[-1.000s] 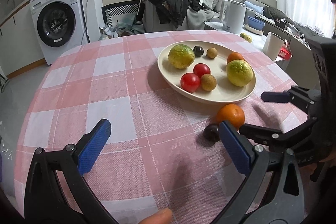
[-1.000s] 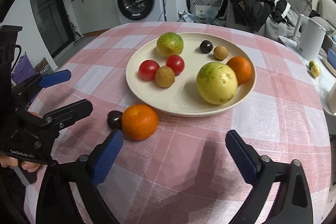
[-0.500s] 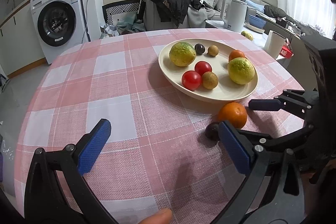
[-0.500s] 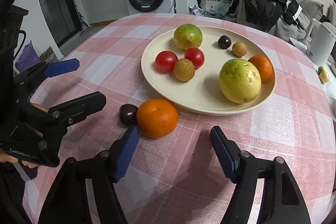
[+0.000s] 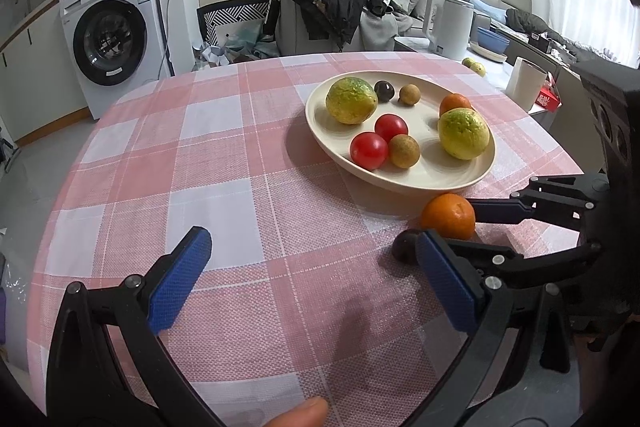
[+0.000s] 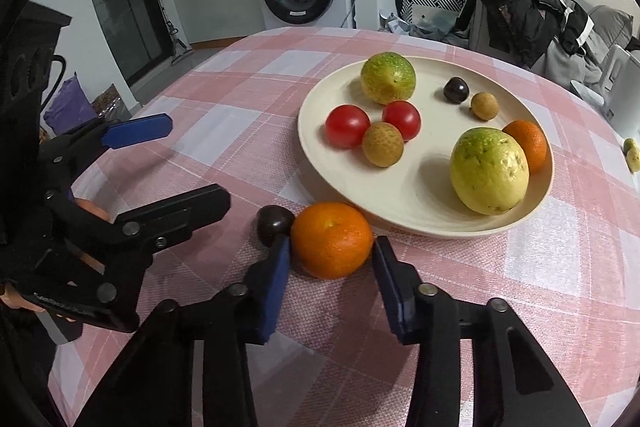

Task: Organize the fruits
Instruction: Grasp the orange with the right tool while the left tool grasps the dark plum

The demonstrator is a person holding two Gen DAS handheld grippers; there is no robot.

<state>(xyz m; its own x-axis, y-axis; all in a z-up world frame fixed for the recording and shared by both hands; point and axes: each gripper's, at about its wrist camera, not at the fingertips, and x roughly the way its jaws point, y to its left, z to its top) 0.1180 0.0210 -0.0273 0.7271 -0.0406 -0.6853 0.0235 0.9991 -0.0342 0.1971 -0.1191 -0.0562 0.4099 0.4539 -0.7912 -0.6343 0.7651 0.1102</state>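
We see bare tablecloth (image 5: 248, 211) open to the left of the plate (image 5: 472, 179). The orange (image 6: 332, 239) sits between the right gripper (image 6: 327, 279) fingers, a dark plum (image 6: 273, 223) touching its left side, the plate rim seemingly just behind it. The left gripper (image 5: 316, 279) crowds that side.

We see a woven checked tablecloth (image 6: 248, 99) — matt, coarse. The plate (image 6: 400, 203) looks smooth; the orange (image 6: 331, 239) has dimpled, faintly glossy skin.

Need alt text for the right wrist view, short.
The right hand-held gripper brackets an orange on the checked tablecloth, beside a dark plum. Behind sits a plate holding eight fruits; the left hand-held gripper is open at left.
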